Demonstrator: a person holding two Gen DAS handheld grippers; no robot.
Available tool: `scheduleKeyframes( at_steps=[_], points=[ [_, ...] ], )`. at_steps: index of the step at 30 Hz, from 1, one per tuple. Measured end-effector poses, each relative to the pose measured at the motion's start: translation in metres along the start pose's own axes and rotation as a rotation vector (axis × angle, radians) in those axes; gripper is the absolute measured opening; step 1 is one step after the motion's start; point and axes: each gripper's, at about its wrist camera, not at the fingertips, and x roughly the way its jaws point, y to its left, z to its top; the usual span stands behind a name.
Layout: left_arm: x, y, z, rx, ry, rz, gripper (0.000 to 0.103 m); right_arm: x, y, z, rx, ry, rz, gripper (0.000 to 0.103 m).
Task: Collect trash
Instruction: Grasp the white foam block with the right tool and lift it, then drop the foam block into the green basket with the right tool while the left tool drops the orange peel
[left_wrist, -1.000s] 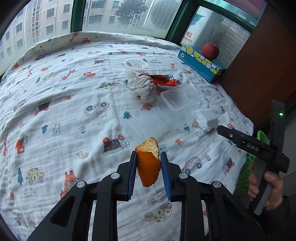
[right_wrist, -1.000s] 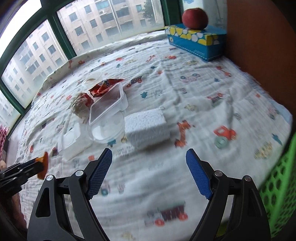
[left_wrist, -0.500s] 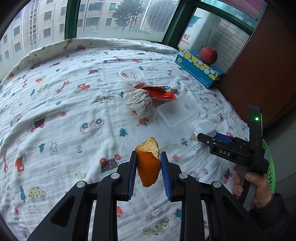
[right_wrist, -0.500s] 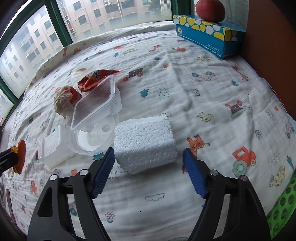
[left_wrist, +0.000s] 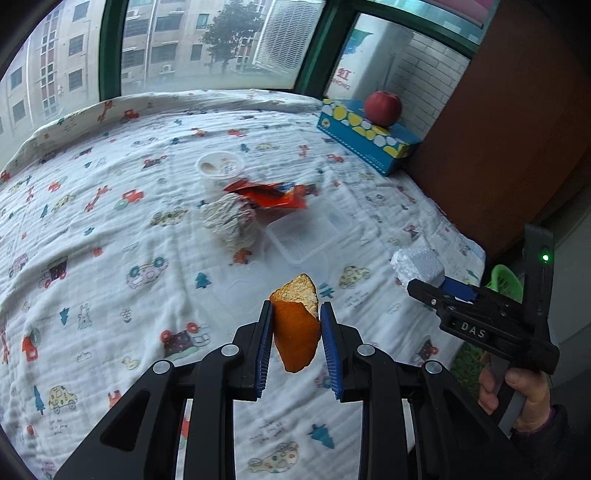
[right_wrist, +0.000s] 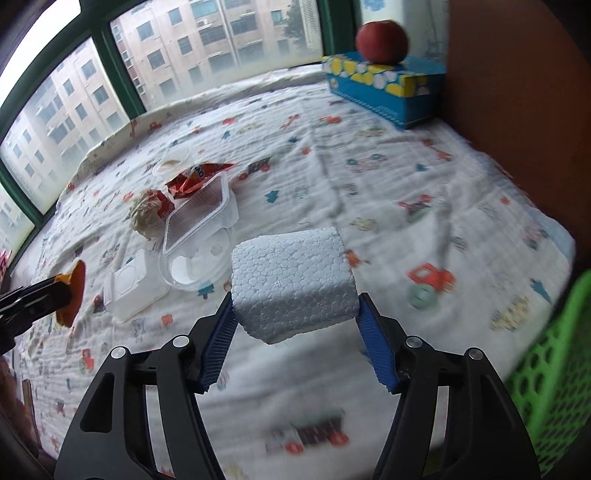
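the bed with its cartoon-print cover fills most of both views; its far edge runs under the window along the top of the frame, and its right edge meets a brown panel at upper right. wide bare cover lies across the left half of the left wrist view and the right half of the right wrist view. a green basket shows at the right edge of the right wrist view, just off the bed's edge. a blue tissue box with an apple on top sits in the far right corner against the panel.

the trash is bunched near the middle of the bed: a clear lidded tray, a small clear box just beside it, a crumpled paper ball, a red wrapper touching the ball, and a small cup behind them.

the right gripper has its fingers closed against the two sides of a white foam block, held off the cover at centre frame. the left gripper has its fingers pressed on an orange peel, held above the cover at lower centre, with open bed all round it.
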Motion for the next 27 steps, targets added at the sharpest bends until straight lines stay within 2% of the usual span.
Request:
scheduleKeyframes(
  at_steps=[12, 27],
  points=[
    [0.004, -0.076, 0.004, 0.117, 0.009, -0.114, 0.025, -0.076, -0.048, -0.029, 0.092, -0.069, -0.107, 0.064],
    [0.016, -0.186, 0.005, 0.28, 0.034, -0.239, 0.025, -0.142, -0.139, -0.077, 0.239, -0.097, -0.255, 0.065]
  ],
)
